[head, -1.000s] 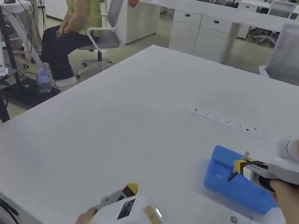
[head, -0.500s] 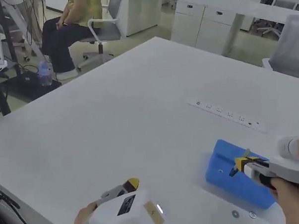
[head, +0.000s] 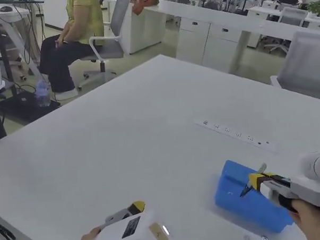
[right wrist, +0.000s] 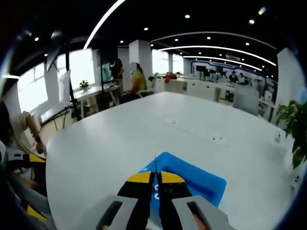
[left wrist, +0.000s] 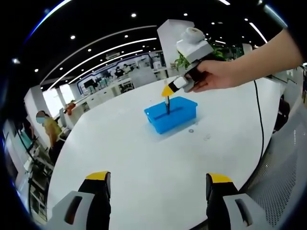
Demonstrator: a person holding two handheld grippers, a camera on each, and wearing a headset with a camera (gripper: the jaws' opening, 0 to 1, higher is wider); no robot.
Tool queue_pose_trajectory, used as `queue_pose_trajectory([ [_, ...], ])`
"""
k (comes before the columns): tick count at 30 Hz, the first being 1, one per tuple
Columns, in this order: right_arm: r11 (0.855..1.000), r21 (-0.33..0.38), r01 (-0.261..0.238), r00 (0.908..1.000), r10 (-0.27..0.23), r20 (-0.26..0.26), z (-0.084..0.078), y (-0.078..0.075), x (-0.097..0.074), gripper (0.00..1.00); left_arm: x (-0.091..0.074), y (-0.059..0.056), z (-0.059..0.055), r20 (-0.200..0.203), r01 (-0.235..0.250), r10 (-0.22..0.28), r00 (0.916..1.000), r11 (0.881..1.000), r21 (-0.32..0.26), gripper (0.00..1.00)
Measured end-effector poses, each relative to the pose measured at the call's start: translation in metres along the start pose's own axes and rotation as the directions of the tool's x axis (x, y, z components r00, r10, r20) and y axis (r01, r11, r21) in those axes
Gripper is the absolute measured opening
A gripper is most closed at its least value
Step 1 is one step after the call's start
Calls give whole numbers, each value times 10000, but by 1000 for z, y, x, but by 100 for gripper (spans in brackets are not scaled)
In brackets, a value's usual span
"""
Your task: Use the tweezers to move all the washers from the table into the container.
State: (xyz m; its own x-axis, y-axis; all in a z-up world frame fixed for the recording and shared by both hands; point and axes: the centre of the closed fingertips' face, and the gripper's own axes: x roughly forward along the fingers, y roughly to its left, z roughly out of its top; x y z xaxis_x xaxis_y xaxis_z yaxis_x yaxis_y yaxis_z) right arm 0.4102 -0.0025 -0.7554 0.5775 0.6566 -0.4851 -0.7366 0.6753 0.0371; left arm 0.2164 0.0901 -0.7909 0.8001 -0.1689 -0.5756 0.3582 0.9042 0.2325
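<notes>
left gripper [left wrist: 158, 177] — jaws wide apart | right gripper [right wrist: 154, 176] — jaws pressed together

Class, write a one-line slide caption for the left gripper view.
Right gripper holds tweezers over the blue container; two washers lie on the white table beside it.

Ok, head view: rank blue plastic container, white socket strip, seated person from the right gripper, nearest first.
1. Blue plastic container, under the right gripper.
2. White socket strip, back on the white table.
3. Seated person in yellow top, far left, beyond it.
</notes>
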Motion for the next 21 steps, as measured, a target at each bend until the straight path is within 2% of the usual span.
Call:
queue_pose_trajectory([
  [5,9998,6,-179,9995,179,242,2,7,-16,1,0,-1,0,16,15,-15,10000,10000,91,83],
  [10,9996,180,-210,9996,206,201,-9,7,-25,1,0,1,0,18,-74,74,10000,10000,65,83],
  [17,9993,342,-159,9998,162,-78,-36,9,-32,1,-1,2,-1,-26,-166,166,9999,9998,86,83],
  [21,10000,30,-50,9988,51,-479,-55,8,-31,1,-1,3,-1,-31,-186,186,9998,9998,69,83],
])
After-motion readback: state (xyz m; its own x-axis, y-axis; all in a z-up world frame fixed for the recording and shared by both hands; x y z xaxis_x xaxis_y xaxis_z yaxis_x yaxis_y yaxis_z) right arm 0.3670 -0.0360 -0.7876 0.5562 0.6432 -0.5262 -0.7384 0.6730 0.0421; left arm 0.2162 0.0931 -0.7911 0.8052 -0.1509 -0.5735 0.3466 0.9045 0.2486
